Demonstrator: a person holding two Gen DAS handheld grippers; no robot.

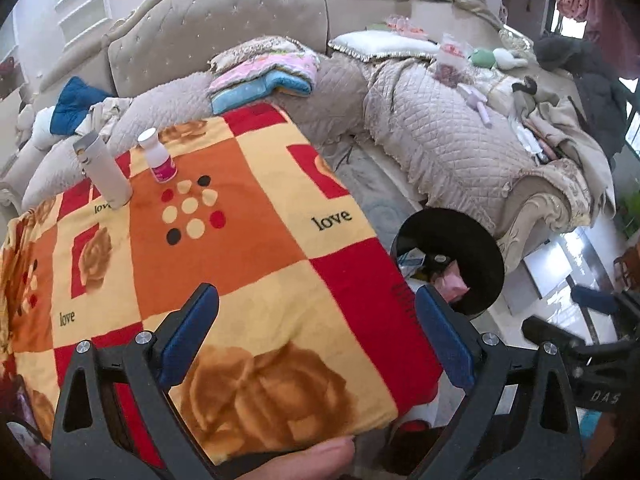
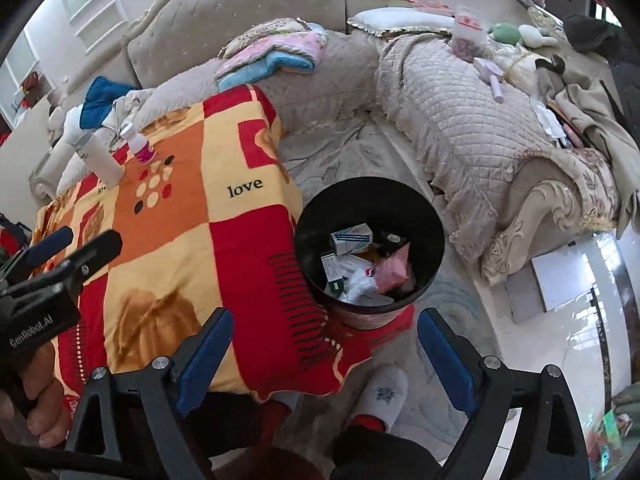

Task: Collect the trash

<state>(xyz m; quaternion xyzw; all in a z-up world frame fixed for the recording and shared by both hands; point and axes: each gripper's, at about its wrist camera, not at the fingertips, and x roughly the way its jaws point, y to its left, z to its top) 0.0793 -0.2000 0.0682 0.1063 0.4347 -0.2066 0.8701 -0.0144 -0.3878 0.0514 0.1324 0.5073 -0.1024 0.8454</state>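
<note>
The word "love" is printed several times on the patchwork blanket [image 1: 240,240]. "GenRobot.AI" is legible on the left gripper [image 2: 60,248] body, left of the blanket; "DAS" shows partly on the right gripper [image 1: 592,320] body.

A home living room: tufted sofa [image 1: 224,32], quilted covers, patterned blanket [image 1: 224,240] on table

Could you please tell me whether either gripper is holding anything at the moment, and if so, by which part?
Nothing is held. The left gripper and the right gripper both stand open with only empty space between their blue-padded fingers.
</note>
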